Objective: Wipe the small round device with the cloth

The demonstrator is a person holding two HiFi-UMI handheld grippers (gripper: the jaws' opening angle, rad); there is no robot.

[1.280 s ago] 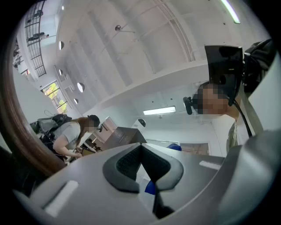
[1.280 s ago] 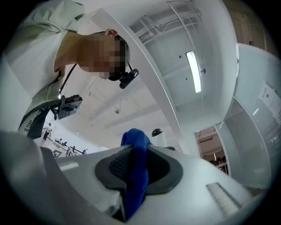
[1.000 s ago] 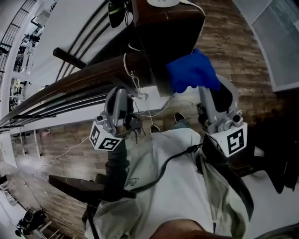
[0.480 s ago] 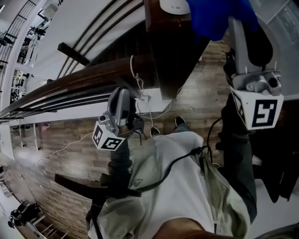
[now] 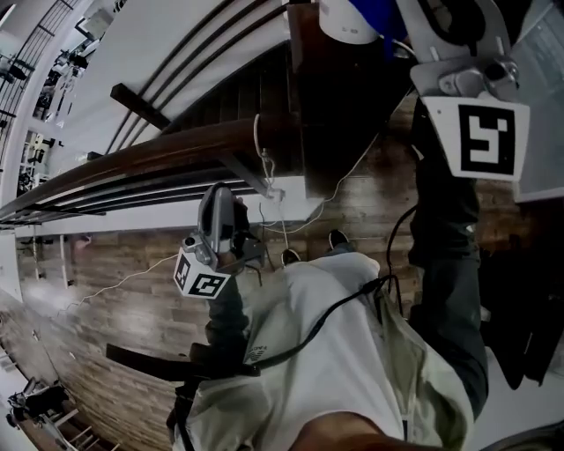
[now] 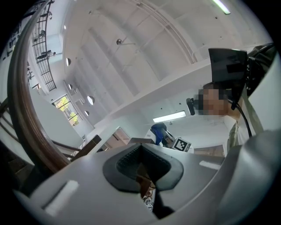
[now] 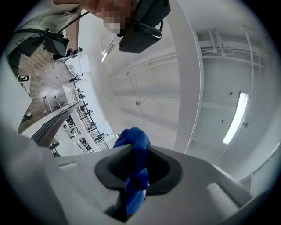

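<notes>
The right gripper [image 7: 138, 170] has its fingers clamped on the blue cloth [image 7: 134, 145]. A bunch of the cloth sticks out past the fingertips, and more hangs back between them. In the head view the small white device [image 5: 346, 19] sits on a dark stand [image 5: 330, 97], just beside these fingers. The cloth is right at its edge, though I cannot tell if the two touch.

The left gripper [image 6: 142, 170] is well away from the device. Its fingers are together with nothing between them.

The wipe itself looks about to start. To do it well, lay the loose bunch, not the fingertips, on the device's top. Press lightly and use short strokes, because the device is small and near the stand's edge and may slide. A white cable [image 5: 357, 172] trails down from the stand, so steer the cloth clear of it.
</notes>
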